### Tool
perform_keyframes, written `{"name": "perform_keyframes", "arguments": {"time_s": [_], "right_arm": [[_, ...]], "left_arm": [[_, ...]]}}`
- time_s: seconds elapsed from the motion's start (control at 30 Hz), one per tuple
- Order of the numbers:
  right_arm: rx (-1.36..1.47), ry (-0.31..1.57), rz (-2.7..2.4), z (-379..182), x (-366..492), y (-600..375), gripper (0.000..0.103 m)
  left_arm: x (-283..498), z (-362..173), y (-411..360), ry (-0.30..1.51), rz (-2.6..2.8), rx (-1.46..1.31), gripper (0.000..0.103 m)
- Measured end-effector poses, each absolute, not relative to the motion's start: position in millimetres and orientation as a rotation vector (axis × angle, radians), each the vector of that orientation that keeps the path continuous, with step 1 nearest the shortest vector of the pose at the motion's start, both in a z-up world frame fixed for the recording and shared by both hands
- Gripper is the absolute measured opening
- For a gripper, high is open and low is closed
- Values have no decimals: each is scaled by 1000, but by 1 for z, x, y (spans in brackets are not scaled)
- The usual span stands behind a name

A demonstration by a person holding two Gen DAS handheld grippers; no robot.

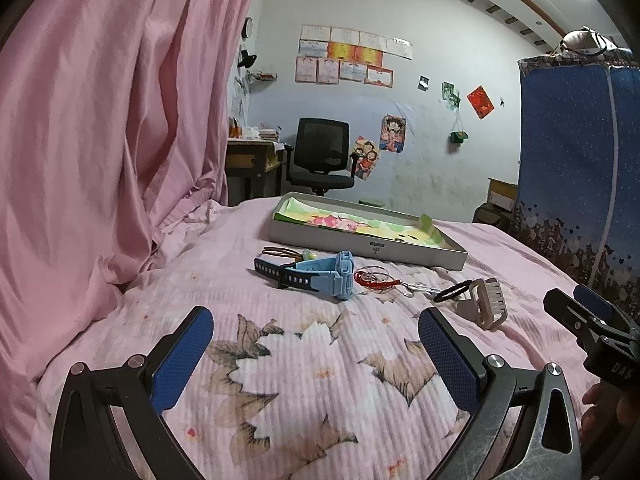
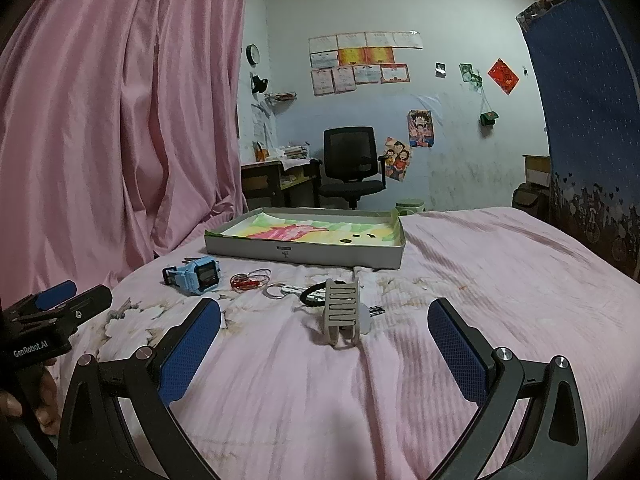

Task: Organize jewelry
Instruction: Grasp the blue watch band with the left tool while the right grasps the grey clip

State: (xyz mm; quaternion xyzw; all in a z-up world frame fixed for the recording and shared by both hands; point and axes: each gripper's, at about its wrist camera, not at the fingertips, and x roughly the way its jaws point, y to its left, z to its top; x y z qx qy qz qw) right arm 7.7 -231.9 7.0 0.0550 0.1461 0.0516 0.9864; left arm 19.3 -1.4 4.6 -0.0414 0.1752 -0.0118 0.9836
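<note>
A shallow grey box [image 1: 360,247] [image 2: 304,254] with a colourful drawing inside lies on the pink bedspread. In front of it lie a blue watch [image 1: 320,274] [image 2: 196,276], red and clear thin bangles [image 1: 372,278] [image 2: 248,279], a small silver keyring piece [image 1: 416,289] [image 2: 280,290], a black hair tie [image 1: 452,291] [image 2: 316,294] and a beige claw hair clip [image 1: 486,302] [image 2: 342,312]. A brown hair tie with a bead [image 1: 288,254] lies behind the watch. My left gripper [image 1: 316,336] is open and empty, short of the watch. My right gripper [image 2: 324,328] is open and empty, short of the clip.
A pink curtain [image 1: 112,120] hangs along the bed's left side. A blue patterned fabric wardrobe [image 1: 580,152] stands at the right. A black office chair [image 2: 352,164] and a desk [image 2: 276,176] stand beyond the bed's far edge.
</note>
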Motion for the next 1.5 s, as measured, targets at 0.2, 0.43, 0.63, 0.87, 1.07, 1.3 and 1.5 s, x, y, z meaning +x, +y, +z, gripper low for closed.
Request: {"name": "perform_keyframes", "arguments": {"time_s": [0.2,0.43,0.63,0.87,1.07,1.3,1.5], "right_arm": [[96,308,104,12,26,-234,102],[79,382,90,9,59,-241,102],[95,470,120,-1,90,-245,102],[83,586,144,-20,116,-232,102],[83,665,168,-31,130,-228,87],[100,746,188,-44,143,-225,56],[111,764,188,-48,145,-227,40]], "left_arm": [[44,12,5,373,-51,-79,103],[82,6,11,437,-76,-110,103],[114,1,12,517,-106,-115,103],[146,-7,3,629,-144,-90,101],[160,-12,-6,672,-155,-54,95],[175,-17,-3,719,-154,-75,82],[180,-17,-4,737,-158,-71,68]]}}
